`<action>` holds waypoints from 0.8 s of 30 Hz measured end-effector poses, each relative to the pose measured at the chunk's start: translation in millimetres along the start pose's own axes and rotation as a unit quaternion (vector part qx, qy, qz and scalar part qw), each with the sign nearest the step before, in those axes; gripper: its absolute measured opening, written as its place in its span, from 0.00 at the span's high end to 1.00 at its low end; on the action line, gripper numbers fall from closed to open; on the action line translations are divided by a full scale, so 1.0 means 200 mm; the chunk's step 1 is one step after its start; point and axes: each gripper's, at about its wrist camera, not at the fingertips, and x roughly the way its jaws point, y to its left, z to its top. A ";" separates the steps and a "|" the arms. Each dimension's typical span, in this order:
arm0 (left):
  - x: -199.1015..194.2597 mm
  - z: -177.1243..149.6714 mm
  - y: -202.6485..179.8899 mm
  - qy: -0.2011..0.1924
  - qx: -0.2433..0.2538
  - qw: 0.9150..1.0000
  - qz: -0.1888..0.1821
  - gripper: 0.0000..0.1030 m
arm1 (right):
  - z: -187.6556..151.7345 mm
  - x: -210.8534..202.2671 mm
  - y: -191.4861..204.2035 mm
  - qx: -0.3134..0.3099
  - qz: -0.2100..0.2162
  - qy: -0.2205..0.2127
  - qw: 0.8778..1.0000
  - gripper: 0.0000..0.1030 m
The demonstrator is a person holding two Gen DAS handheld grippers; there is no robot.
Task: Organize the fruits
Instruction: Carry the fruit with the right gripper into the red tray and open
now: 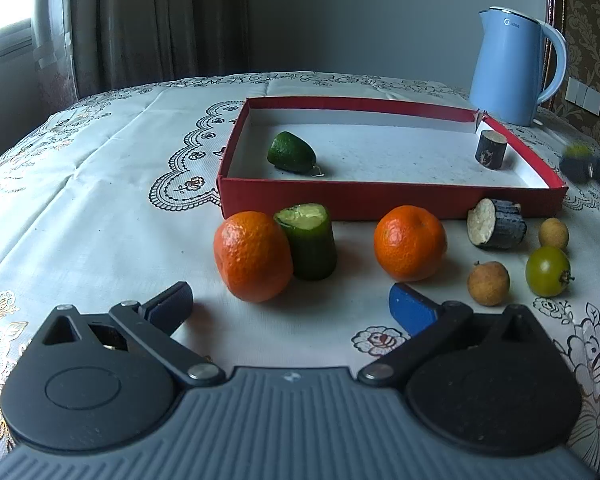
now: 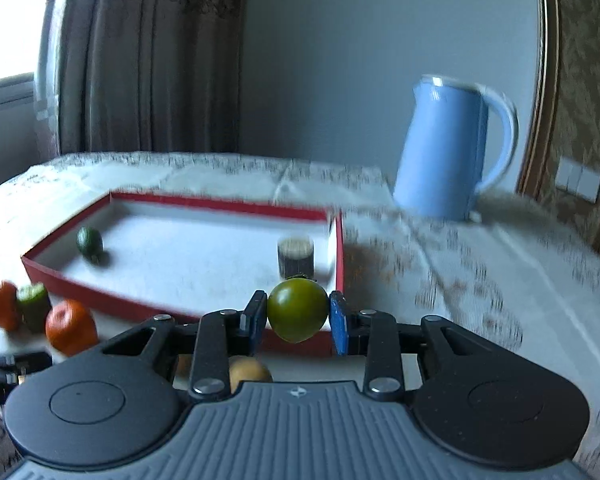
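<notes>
Right claw (image 2: pixel 298 316): clamped on a green tomato (image 2: pixel 298 310), smooth, round, glossy; lift it clear of the red rim and set it down gently, since it may roll.
Left claw (image 1: pixel 290 304): wide open, empty, low over the surface (image 1: pixel 100 200).
Near fruit: pebbled oranges (image 1: pixel 253 256), cut cucumber (image 1: pixel 309 242).
Tray (image 1: pixel 380 202): shallow red cardboard, white floor, holding a lime (image 1: pixel 291 152).

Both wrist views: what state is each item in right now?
Right claw: shut on green tomato.
Left claw: open, empty.
Red box: lidless, holding green piece and dark stub.
Two oranges: on tablecloth, outside box.
Kettle: upright, lid closed.
</notes>
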 end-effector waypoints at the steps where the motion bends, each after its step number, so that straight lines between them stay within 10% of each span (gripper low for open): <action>1: 0.00 0.00 0.00 0.000 0.000 1.000 0.000 0.00 | 0.03 0.01 0.01 -0.006 -0.001 -0.005 1.000 0.68; 24: 0.00 0.00 0.00 -0.001 0.000 1.000 0.000 0.00 | 0.10 0.53 0.21 -0.070 0.012 0.082 0.994 0.68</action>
